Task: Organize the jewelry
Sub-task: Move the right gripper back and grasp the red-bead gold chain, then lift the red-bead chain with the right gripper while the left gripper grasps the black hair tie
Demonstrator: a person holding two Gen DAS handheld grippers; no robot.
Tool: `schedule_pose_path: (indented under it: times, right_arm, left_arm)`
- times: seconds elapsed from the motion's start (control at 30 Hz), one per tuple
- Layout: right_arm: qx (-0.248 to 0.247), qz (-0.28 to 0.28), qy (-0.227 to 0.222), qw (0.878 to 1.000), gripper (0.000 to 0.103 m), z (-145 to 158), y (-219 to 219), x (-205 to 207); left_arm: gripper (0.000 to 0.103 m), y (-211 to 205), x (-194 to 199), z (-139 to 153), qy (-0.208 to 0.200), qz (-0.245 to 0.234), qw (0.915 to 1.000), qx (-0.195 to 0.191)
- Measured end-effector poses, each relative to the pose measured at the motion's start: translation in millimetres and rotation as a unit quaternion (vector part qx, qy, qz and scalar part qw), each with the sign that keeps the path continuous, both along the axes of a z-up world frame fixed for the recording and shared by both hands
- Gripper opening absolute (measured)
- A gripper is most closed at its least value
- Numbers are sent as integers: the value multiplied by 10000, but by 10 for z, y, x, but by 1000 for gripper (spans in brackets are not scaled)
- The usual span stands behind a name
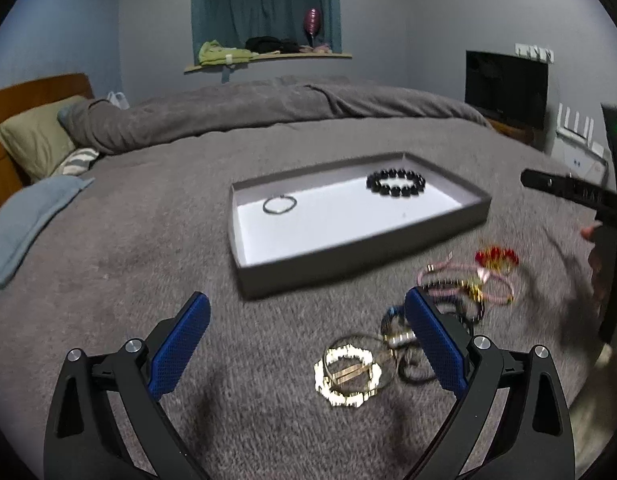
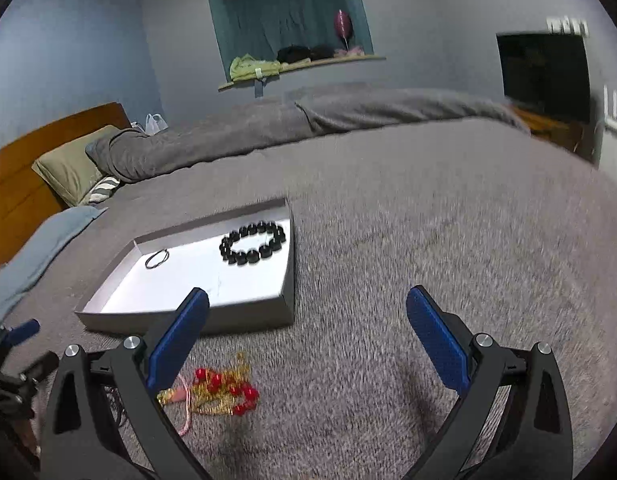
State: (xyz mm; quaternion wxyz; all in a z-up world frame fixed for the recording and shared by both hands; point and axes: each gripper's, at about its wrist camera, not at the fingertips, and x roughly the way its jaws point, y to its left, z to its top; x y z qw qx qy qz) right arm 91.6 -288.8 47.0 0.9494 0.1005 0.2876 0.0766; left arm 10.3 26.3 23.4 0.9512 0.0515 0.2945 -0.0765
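Note:
A shallow grey tray [image 1: 448, 222] with a white floor lies on the grey bed. In it are a black bead bracelet [image 1: 395, 181] and a thin silver ring bangle [image 1: 280, 204]. In front of it lies a pile of jewelry: a gold chain bracelet [image 1: 346, 376], a pink cord bracelet [image 1: 464, 280], a red bead and gold piece [image 1: 496, 258]. My left gripper [image 1: 306, 334] is open and empty above the bed, just left of the pile. My right gripper [image 2: 308, 330] is open and empty, right of the tray [image 2: 286, 300] and the red beads [image 2: 224, 388]. The black bracelet [image 2: 253, 242] also shows there.
The grey blanket [image 1: 268, 108] is bunched at the far side. Pillows [image 1: 36, 136] and a wooden headboard [image 1: 12, 96] are at the left. A dark TV [image 1: 506, 84] stands at the right. The other gripper's black body [image 1: 568, 192] shows at the right edge.

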Motion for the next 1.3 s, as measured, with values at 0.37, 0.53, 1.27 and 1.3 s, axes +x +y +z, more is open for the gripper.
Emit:
schedule_pose_path:
  times: [0.37,0.53,1.27,1.3]
  right_arm:
    - [-561,770,361,9948,88,-261,325,-233]
    - [-650,1062,461,9911,59,-305,475,-267]
    - [-74,1180,670,9907,9,-324,426,-188]
    - [-51,1173,560,9915,9,-283,418,-211]
  left_arm:
    - [97,-116,-106,-223,292,-363,9989,50]
    - [97,-97,-103,-241,299,-358,9989,9]
    - [97,-116,-90,-272,395,-424,9983,-30]
    - [97,-118,-88,-275,399,-425,9983,-38]
